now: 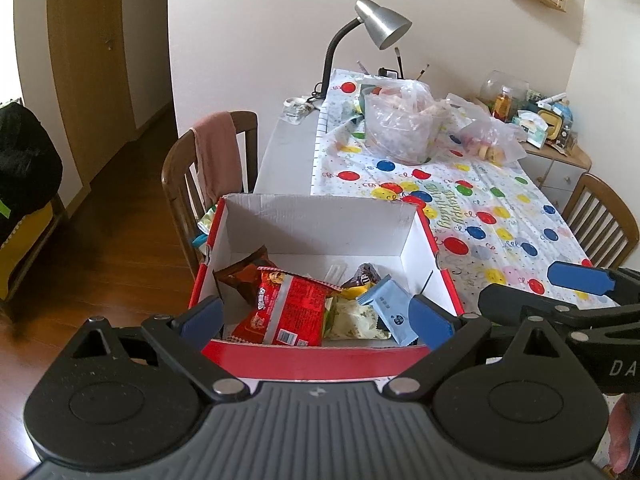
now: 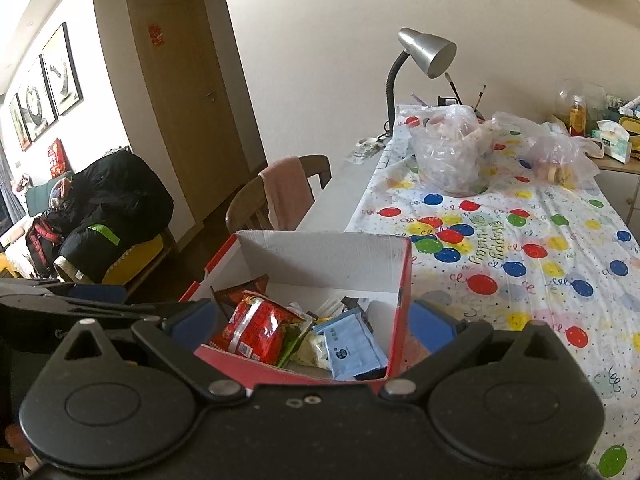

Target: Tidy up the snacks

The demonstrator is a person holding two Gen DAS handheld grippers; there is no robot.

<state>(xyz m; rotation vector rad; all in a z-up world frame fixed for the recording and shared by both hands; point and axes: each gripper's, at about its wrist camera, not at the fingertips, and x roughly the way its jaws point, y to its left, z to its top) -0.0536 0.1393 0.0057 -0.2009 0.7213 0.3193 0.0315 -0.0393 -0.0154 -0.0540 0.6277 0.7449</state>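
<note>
Both grippers hang over the near end of the red-and-white box (image 1: 320,216), which sits at the near left corner of the table (image 1: 520,216), its long axis running away toward the lamp (image 1: 380,24). Snacks are piled at the box's near end: red packet (image 1: 284,312) on the left, pale blue sachet (image 1: 394,312) toward the right wall, brown packet (image 1: 244,276) behind, a dark wrapper (image 1: 366,276) mid-box; far half of the box floor is bare. Left gripper (image 1: 316,318) is spread wide, fingers straddling almost the full box width, holding nothing, touching nothing that I can make out. Right gripper (image 2: 312,324) likewise wide and empty; its right finger looks to be outside the box's right wall, left finger over the left rim. From the right wrist view the blue sachet (image 2: 352,344) lies just below and between the fingers, red packet (image 2: 260,328) left of it. Left gripper looks nearer the red packet, right nearer the sachet. Loose plastic bags (image 2: 448,152) lie at the far end, well apart.
</note>
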